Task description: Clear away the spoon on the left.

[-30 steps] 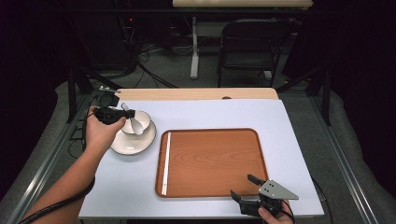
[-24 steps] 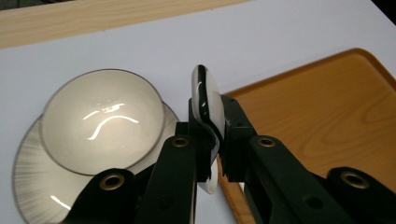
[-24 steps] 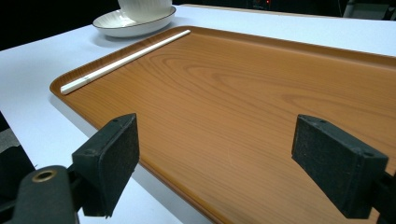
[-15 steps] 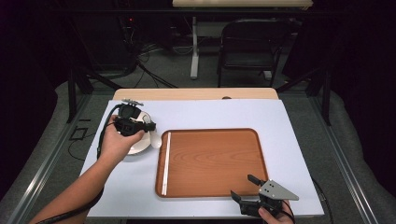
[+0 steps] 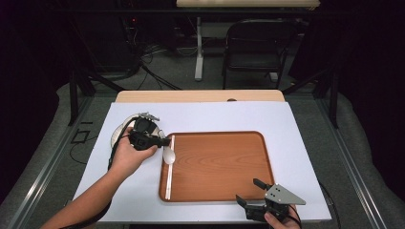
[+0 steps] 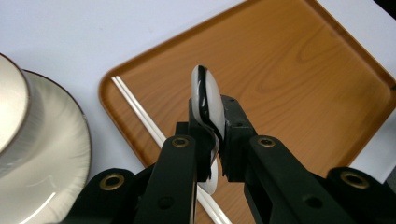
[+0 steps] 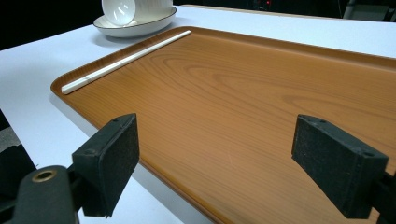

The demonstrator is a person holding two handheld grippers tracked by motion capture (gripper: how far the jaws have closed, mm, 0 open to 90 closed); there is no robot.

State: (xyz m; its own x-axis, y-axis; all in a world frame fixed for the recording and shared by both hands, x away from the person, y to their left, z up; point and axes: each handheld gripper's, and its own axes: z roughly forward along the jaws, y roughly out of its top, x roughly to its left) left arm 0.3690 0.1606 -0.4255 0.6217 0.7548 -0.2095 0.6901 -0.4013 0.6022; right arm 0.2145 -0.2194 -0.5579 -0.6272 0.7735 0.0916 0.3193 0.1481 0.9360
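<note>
Tray holds chopsticks; cup's contents unclear.

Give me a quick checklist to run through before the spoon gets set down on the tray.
1. Left gripper clamped on the spoon: ok.
2. Spoon over the tray, near its left edge: ok.
3. Chopsticks lie close beneath the spoon, so the landing spot is crowded: not ok.
4. Spoon clear of the cup and saucer: ok.
5. Right gripper open at the tray's near edge, out of the way: ok.
6. Whether the spoon already touches the tray: cannot tell.
</note>
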